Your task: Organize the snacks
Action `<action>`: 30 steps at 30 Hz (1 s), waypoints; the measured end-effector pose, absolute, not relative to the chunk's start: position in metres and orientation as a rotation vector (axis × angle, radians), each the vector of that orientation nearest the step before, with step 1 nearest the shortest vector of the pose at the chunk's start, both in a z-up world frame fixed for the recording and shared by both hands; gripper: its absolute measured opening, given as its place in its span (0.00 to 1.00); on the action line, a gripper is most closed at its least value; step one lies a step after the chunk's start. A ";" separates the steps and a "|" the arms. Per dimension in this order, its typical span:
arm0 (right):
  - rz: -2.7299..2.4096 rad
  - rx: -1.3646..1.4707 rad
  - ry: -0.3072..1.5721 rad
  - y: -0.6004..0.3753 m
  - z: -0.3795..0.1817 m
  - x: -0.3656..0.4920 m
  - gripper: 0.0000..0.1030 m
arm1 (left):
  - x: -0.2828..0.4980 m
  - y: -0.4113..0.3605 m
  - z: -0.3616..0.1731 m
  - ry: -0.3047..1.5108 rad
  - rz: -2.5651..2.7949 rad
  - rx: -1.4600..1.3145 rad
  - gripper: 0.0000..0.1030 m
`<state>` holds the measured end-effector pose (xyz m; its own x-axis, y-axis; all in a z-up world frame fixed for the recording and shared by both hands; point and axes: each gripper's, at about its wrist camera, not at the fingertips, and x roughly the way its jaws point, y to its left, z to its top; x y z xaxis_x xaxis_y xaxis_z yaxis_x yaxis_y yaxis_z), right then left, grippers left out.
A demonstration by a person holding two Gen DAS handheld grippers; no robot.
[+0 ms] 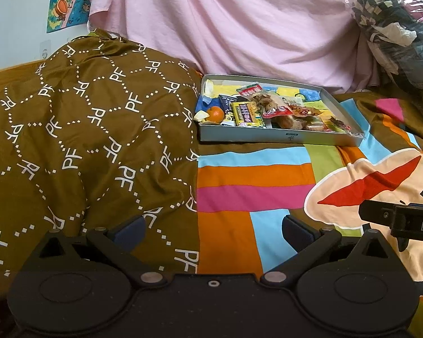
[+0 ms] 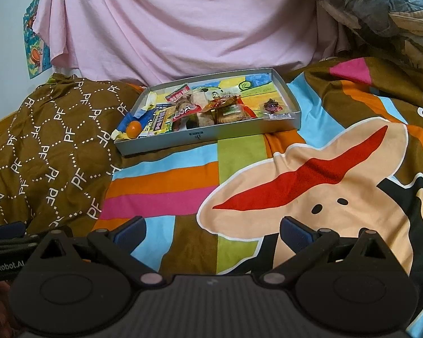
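A shallow grey box lies on the bedspread and holds several snack packets. An orange sits in its left front corner, beside a yellow packet. Red and clear packets fill the middle, and a small dark sweet packet lies at the right. My left gripper is open and empty, low over the bed, well short of the box. My right gripper is also open and empty, near the bed's front.
A brown patterned pillow lies left of the box. Pink cloth hangs behind it. Bagged clothing is piled at the far right. The other gripper's body shows at the right edge.
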<state>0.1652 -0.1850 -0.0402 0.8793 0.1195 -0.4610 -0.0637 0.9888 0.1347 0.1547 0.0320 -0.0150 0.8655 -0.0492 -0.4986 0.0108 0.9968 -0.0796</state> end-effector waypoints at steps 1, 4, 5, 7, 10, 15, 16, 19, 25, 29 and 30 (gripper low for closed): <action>0.095 0.117 0.488 -0.185 -0.040 0.165 1.00 | 0.155 0.032 -0.015 0.524 -0.031 -0.075 0.99; 0.095 0.117 0.488 -0.185 -0.040 0.165 1.00 | 0.155 0.032 -0.015 0.524 -0.031 -0.076 0.99; 0.095 0.117 0.488 -0.185 -0.040 0.165 1.00 | 0.155 0.032 -0.015 0.524 -0.031 -0.075 0.99; 0.095 0.117 0.488 -0.185 -0.040 0.165 1.00 | 0.155 0.032 -0.015 0.524 -0.031 -0.075 0.99; 0.094 0.117 0.487 -0.185 -0.040 0.165 1.00 | 0.155 0.032 -0.015 0.524 -0.031 -0.075 0.99; 0.094 0.117 0.487 -0.184 -0.040 0.165 1.00 | 0.155 0.032 -0.016 0.524 -0.031 -0.076 0.99; 0.094 0.117 0.487 -0.184 -0.040 0.165 1.00 | 0.155 0.032 -0.016 0.524 -0.031 -0.076 0.99; 0.094 0.117 0.486 -0.184 -0.040 0.165 1.00 | 0.155 0.033 -0.016 0.524 -0.032 -0.075 0.99; 0.095 0.117 0.487 -0.184 -0.040 0.165 1.00 | 0.155 0.033 -0.015 0.526 -0.033 -0.078 0.99; 0.094 0.117 0.487 -0.184 -0.040 0.165 1.00 | 0.155 0.032 -0.016 0.528 -0.037 -0.082 0.99; 0.094 0.117 0.487 -0.184 -0.040 0.165 1.00 | 0.155 0.033 -0.016 0.528 -0.037 -0.081 0.99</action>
